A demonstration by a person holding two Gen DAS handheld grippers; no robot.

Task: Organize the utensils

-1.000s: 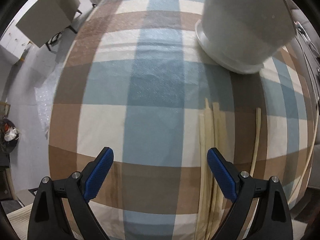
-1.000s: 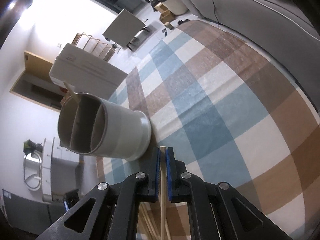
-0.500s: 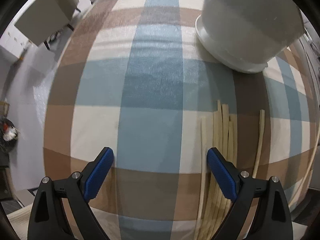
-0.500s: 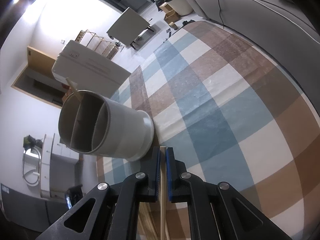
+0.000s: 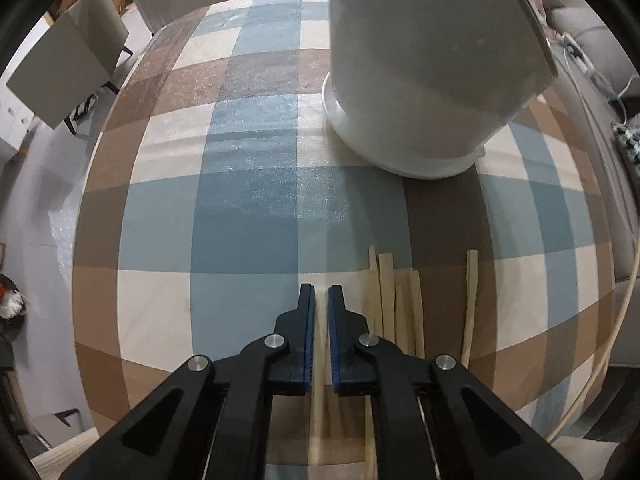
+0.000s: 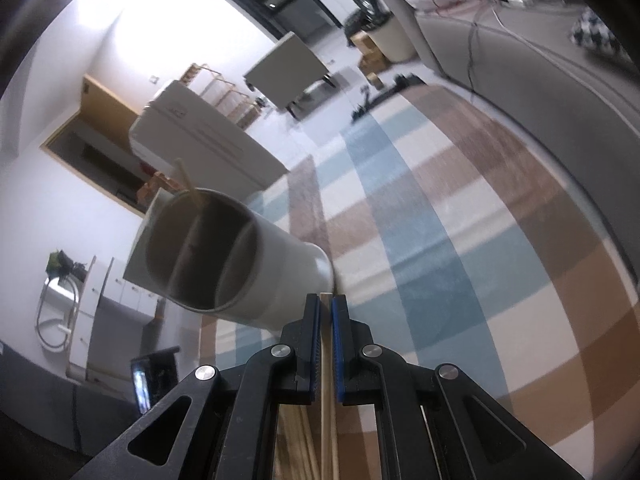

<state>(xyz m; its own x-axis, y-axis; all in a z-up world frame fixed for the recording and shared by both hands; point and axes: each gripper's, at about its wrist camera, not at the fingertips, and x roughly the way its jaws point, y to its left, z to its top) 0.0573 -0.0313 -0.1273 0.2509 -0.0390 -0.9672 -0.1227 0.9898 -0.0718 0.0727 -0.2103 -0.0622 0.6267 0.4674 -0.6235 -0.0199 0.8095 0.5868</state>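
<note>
A white round utensil holder [image 5: 432, 64] with inner dividers stands on the checked tablecloth [image 5: 248, 200]; in the right wrist view the holder [image 6: 224, 256] shows its open top, with one wooden chopstick [image 6: 186, 180] standing in it. Several wooden chopsticks [image 5: 394, 300] lie on the cloth in front of the holder, one more [image 5: 470, 300] apart to the right. My left gripper [image 5: 321, 300] is shut on one chopstick just left of the pile. My right gripper [image 6: 326, 304] is shut on a chopstick [image 6: 327, 400], held above the table near the holder.
The table edge curves round at left, with grey chairs [image 5: 68, 76] and floor beyond. A grey sofa [image 6: 540, 52] with a cable lies beyond the table's right side. A white cabinet [image 6: 200, 140] stands behind the holder.
My left gripper has closed from wide open and moved to the chopstick pile's left edge. My right gripper has lifted with its chopstick, and the holder's opening now faces it more.
</note>
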